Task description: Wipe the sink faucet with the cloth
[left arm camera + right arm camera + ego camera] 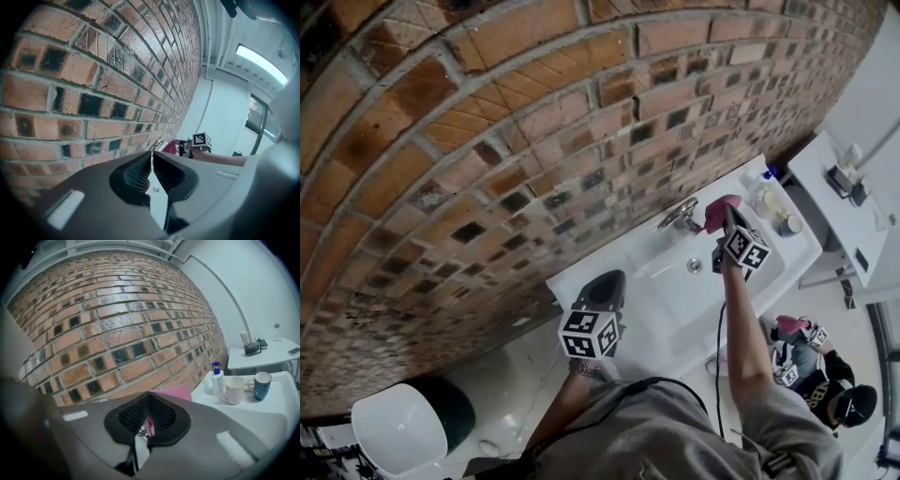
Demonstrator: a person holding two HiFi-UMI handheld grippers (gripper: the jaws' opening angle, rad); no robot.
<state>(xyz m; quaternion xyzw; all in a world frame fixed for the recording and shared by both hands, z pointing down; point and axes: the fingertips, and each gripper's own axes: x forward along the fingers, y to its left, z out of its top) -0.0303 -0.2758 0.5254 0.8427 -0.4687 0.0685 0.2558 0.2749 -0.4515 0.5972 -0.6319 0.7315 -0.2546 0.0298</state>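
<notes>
The chrome faucet (pixel 677 216) stands at the back of the white sink (pixel 675 314), against the brick wall. My right gripper (pixel 725 219) is shut on the pink cloth (pixel 718 208) and holds it just right of the faucet. In the right gripper view the cloth (pixel 171 392) bunches above the closed jaws of the right gripper (pixel 149 420). My left gripper (pixel 609 279) is shut and empty over the sink's left end. The left gripper view shows the left gripper (pixel 152 157) closed, with the faucet (pixel 159 143) and cloth (pixel 169 147) beyond.
On the sink's right end stand a soap bottle (pixel 216 378), a white mug (pixel 233 390) and a blue mug (pixel 262 385). A white table (pixel 848 220) is further right. A person (pixel 814 375) crouches on the floor below. A white bowl (pixel 394 429) sits lower left.
</notes>
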